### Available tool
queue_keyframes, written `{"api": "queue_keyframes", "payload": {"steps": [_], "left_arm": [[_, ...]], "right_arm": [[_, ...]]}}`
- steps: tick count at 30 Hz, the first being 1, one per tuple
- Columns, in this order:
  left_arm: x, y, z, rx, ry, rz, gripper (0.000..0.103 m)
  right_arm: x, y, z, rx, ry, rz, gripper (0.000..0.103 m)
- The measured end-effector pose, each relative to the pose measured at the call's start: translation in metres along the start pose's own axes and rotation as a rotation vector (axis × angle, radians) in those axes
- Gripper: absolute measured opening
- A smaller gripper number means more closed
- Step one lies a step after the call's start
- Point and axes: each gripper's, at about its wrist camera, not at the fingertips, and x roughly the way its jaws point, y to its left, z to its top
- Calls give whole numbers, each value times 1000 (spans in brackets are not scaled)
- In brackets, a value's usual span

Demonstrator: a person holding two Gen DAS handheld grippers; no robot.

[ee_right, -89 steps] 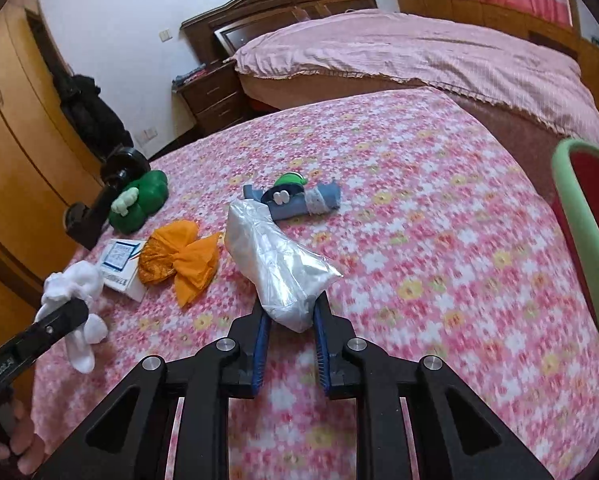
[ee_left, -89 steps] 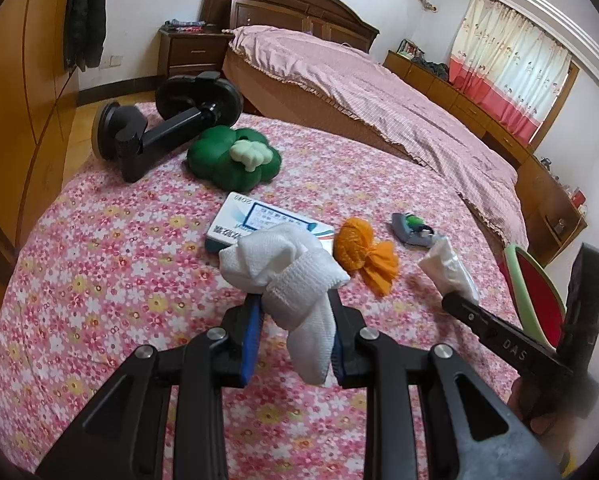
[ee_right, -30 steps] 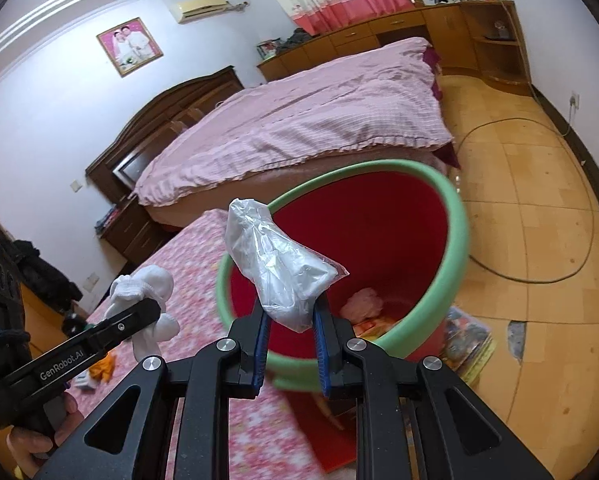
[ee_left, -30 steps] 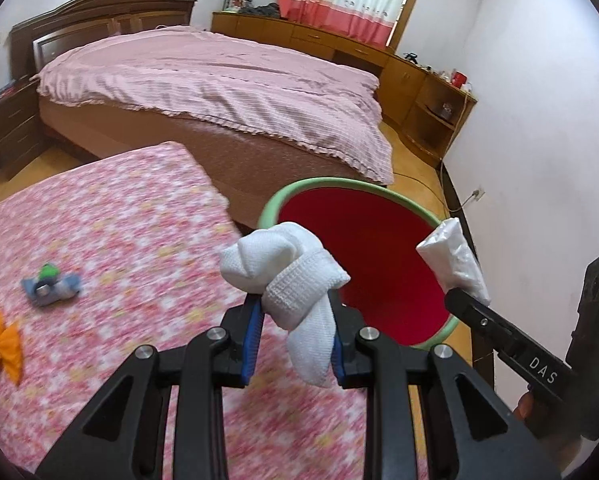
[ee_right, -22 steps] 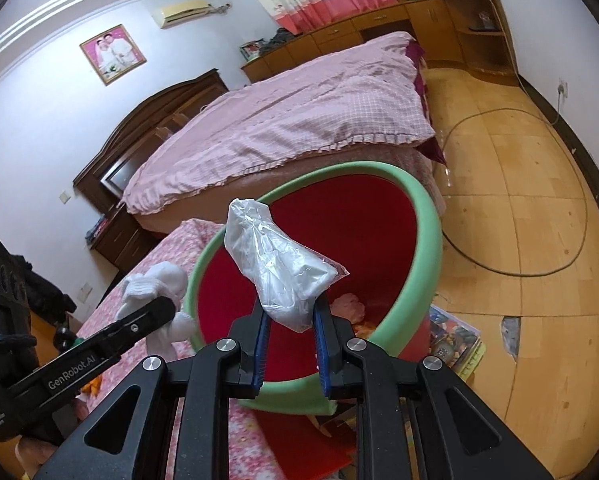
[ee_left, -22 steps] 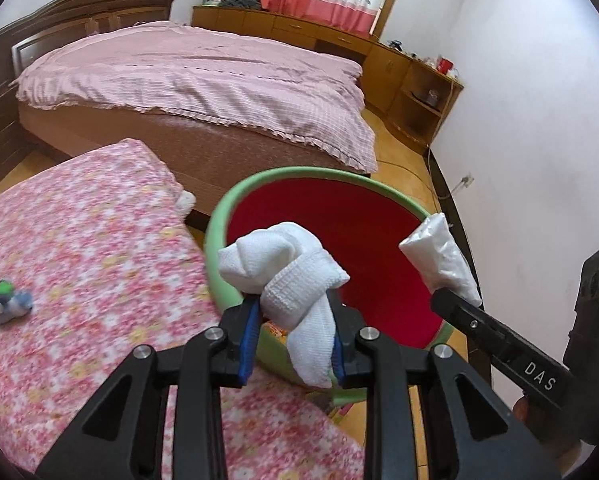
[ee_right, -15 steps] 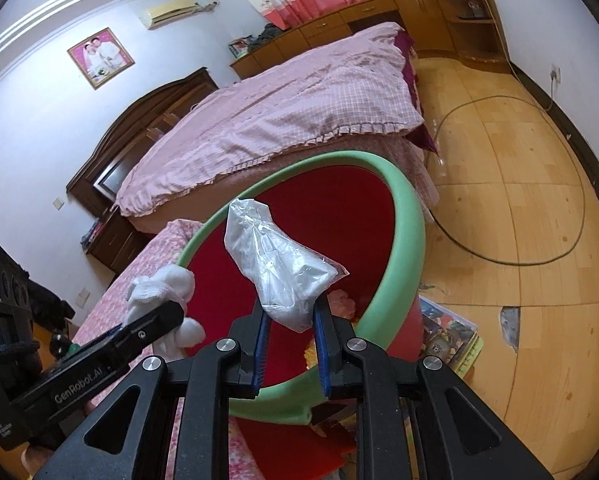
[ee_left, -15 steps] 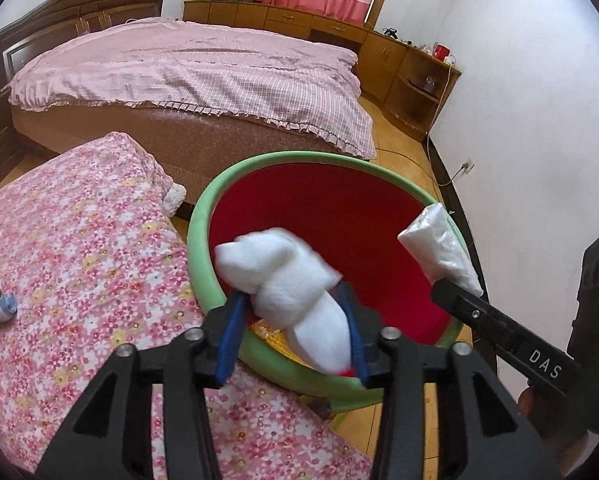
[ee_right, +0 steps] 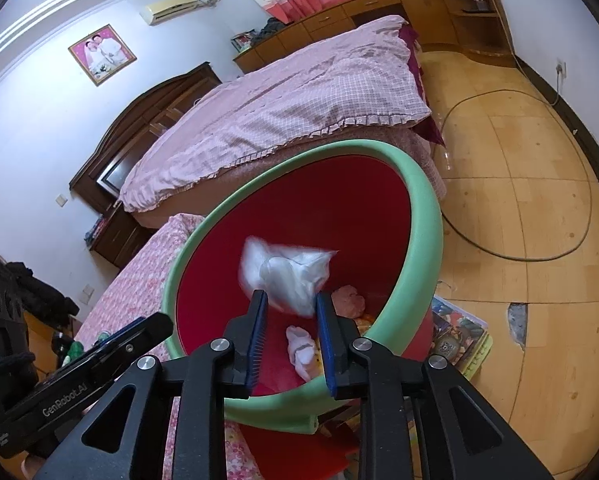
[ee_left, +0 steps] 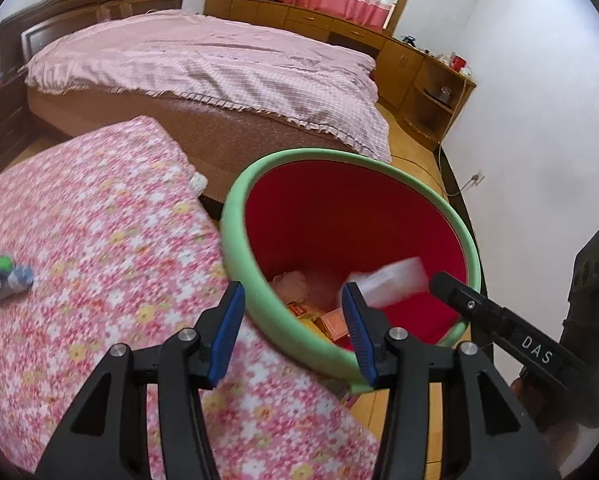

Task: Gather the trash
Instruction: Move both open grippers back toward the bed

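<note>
Left gripper opening, empty; right gripper opening, blurred clear plastic bag loose at twelve o'clock over green-rimmed red bin

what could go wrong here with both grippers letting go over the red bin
1. The right gripper is opening and the plastic bag, blurred, sits just past its pads above the bin; a light bag might drift toward the green rim.
2. The left gripper, also opening, is empty and close above the near rim; dipping lower may knock it.
3. The bin looks tilted beside the floral cover, so a bump could tip it.
</note>
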Motion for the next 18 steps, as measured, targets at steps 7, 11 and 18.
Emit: {"api": "queue_keyframes", "payload": {"steps": [7,11,18], "left_arm": [[-26,17,-8,-32,-23,26,50],[-44,26,-11,-55,-37,42,50],[-72,46,-22,-89,-54,75,50]], "right_arm": [[-4,8,-1,-6,-7,8,45],[-10,16,-4,-8,-12,-2,51],[-23,33,-13,-24,-20,22,51]]}}
